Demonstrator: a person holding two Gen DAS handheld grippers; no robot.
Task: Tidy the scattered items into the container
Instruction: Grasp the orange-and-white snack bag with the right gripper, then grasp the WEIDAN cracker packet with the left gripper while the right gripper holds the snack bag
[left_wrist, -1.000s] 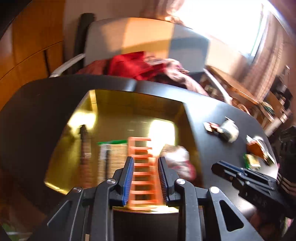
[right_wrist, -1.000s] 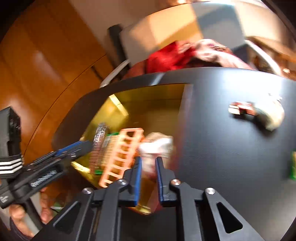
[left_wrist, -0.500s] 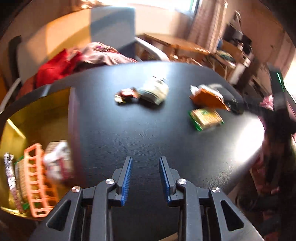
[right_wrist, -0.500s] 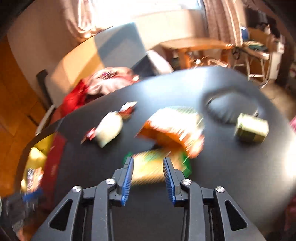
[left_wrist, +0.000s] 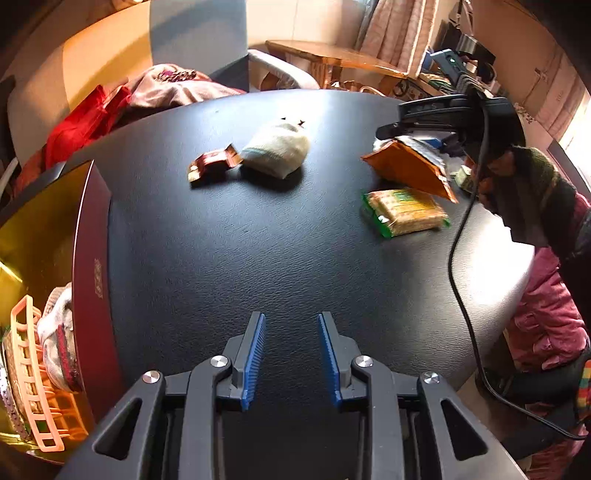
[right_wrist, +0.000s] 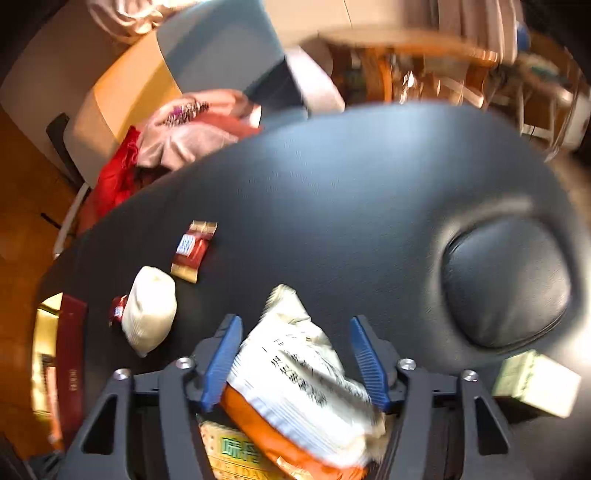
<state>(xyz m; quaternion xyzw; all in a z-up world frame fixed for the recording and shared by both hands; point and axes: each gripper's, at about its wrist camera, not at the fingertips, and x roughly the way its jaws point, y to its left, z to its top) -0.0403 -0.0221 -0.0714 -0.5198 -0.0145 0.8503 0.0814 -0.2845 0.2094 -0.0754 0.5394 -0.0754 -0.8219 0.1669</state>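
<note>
My left gripper is open and empty over the black table. The gold-lined box stands at its left and holds a pink plastic rack and a white bundle. On the table lie a red-brown candy wrapper, a white pouch, a green cracker pack and an orange-and-white snack bag. My right gripper is open, its jaws astride the snack bag, above the cracker pack. It also shows in the left wrist view.
A small greenish box lies at the right. Red wrappers and the white pouch lie left of the right gripper. A round dent marks the table. A chair with red and pink clothes stands behind.
Both grippers left the box and swung right over the table. The left let go of the pink rack, which lies in the box. The right opened wider and came down around the snack bag.
</note>
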